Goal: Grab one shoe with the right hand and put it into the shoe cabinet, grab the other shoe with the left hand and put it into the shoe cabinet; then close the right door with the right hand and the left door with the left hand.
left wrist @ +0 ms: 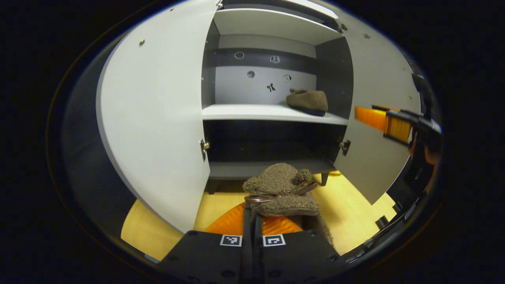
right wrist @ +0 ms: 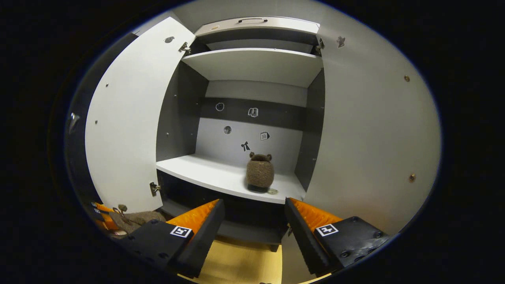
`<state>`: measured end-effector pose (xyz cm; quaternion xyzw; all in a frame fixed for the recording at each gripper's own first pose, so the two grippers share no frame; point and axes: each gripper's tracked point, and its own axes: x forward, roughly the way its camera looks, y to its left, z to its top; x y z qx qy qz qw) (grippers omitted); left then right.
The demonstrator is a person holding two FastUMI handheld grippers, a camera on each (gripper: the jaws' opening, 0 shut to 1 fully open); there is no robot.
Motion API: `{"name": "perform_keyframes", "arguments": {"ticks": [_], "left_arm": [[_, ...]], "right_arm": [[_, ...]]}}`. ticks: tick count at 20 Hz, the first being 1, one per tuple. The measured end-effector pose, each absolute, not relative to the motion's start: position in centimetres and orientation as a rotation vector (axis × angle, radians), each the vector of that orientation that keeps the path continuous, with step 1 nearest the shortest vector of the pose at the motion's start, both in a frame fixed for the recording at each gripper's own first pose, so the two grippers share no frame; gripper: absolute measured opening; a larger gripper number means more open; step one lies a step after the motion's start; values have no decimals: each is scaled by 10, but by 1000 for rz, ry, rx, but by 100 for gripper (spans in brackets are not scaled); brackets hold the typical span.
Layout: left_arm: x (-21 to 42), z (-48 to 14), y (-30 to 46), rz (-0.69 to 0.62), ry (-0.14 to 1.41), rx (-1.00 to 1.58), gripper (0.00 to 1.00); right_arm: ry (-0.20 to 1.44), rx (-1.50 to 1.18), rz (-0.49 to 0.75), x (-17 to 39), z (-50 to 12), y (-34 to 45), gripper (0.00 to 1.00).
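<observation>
The shoe (left wrist: 282, 191) in my left gripper (left wrist: 252, 227) is brown and fuzzy with a thin brown bow, low in the centre of the left gripper view; my fingers are pressed together on its heel end, toe pointing at the open cabinet (left wrist: 272, 112). The other shoe (right wrist: 260, 172) already sits on the middle shelf (right wrist: 213, 173), mid-frame in the right gripper view. My right gripper (right wrist: 254, 221) is spread wide and empty, held level before the shelf. Both doors stand open.
</observation>
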<state>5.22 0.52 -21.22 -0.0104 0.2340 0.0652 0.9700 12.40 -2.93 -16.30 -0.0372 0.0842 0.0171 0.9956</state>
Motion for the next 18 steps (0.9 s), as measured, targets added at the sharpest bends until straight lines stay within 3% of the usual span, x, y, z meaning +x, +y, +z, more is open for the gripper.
{"name": "perform_keyframes", "arguments": {"ticks": [8, 18], "left_arm": [[134, -77, 25, 191, 286, 28, 5], [304, -33, 44, 136, 235, 79, 5]], "right_arm": [[168, -53, 152, 139, -151, -14, 98], [158, -69, 265, 138, -141, -7, 98]]}}
